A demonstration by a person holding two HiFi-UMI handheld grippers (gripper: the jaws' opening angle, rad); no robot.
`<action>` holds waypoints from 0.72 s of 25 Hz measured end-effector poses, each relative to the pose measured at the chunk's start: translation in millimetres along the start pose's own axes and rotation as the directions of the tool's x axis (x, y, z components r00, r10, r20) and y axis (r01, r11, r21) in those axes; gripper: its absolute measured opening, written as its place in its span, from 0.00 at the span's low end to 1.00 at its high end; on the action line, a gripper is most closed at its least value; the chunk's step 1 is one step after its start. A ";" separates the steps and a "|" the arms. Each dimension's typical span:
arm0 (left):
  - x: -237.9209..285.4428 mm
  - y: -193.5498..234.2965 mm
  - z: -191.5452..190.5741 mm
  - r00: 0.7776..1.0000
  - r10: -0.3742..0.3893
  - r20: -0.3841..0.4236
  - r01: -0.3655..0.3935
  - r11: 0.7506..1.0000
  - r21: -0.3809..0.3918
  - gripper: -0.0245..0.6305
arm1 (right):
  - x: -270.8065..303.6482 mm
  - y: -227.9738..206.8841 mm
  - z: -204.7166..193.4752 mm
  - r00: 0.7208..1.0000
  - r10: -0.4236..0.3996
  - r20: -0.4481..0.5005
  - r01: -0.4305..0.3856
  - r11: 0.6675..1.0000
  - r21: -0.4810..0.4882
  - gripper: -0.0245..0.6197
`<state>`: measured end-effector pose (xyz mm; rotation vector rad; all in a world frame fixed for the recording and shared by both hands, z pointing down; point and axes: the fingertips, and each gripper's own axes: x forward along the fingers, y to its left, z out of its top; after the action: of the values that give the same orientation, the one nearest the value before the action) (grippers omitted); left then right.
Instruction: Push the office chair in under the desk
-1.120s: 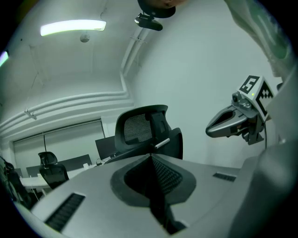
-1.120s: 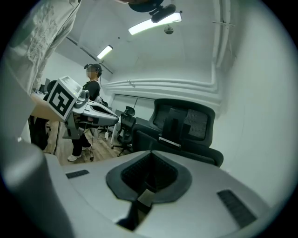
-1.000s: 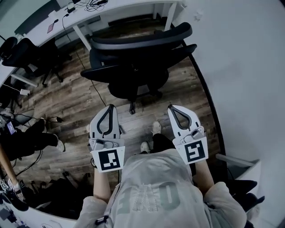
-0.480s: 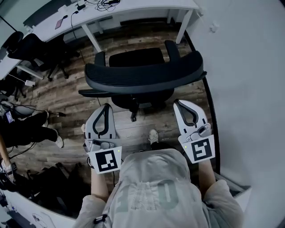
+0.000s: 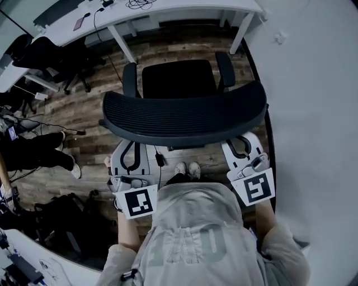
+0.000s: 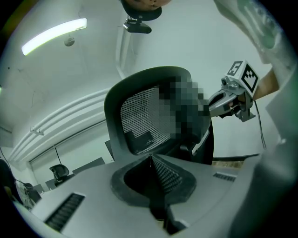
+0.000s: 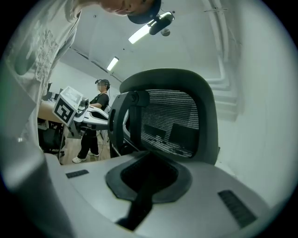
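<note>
Black mesh office chair [image 5: 184, 117] back sits just ahead of your left gripper [image 6: 150, 158] and right gripper [image 7: 149, 155], jaws pressed together, empty: blunt pushers toward the far desk [image 5: 184, 8].

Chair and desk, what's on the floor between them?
Just bare wooden floor, as the head view shows. The office chair faces the desk with nothing standing in between.
</note>
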<state>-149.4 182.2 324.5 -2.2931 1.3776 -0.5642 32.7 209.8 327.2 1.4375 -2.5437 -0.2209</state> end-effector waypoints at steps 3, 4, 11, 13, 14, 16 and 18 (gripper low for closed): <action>2.9 -1.4 4.3 0.999 -0.043 0.007 0.043 0.999 0.001 0.07 | -0.9 -0.1 1.8 1.000 0.019 -0.007 -0.018 1.000 0.015 0.07; 5.3 -3.5 4.4 0.998 -0.061 -0.003 0.061 0.998 0.010 0.07 | -2.4 0.1 1.4 0.999 0.048 -0.025 -0.048 0.999 -0.013 0.07; 6.7 -5.9 -27.6 0.924 -0.213 -0.317 0.335 0.850 0.406 0.36 | -9.1 -8.9 -7.4 0.929 0.174 -0.327 -0.297 0.877 -0.378 0.40; 6.6 3.2 -33.8 0.909 -0.189 -0.372 0.366 0.788 0.495 0.36 | -11.4 -14.0 -21.8 0.890 0.162 -0.427 -0.357 0.829 -0.431 0.40; 8.3 5.2 -34.4 0.906 -0.178 -0.384 0.374 0.760 0.532 0.36 | -13.6 -16.6 -29.8 0.867 0.153 -0.475 -0.391 0.799 -0.457 0.40; 12.3 4.1 -35.4 0.897 -0.173 -0.407 0.398 0.715 0.575 0.36 | -19.0 -21.5 -42.6 0.823 0.132 -0.553 -0.454 0.738 -0.499 0.40; 15.1 3.2 -38.1 0.882 -0.171 -0.438 0.428 0.677 0.598 0.36 | -20.9 -25.4 -49.4 0.797 0.110 -0.593 -0.494 0.683 -0.538 0.39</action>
<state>-165.5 162.3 356.7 -1.8311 0.6910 -1.3918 76.7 213.4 366.8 0.6300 -1.8917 -0.5458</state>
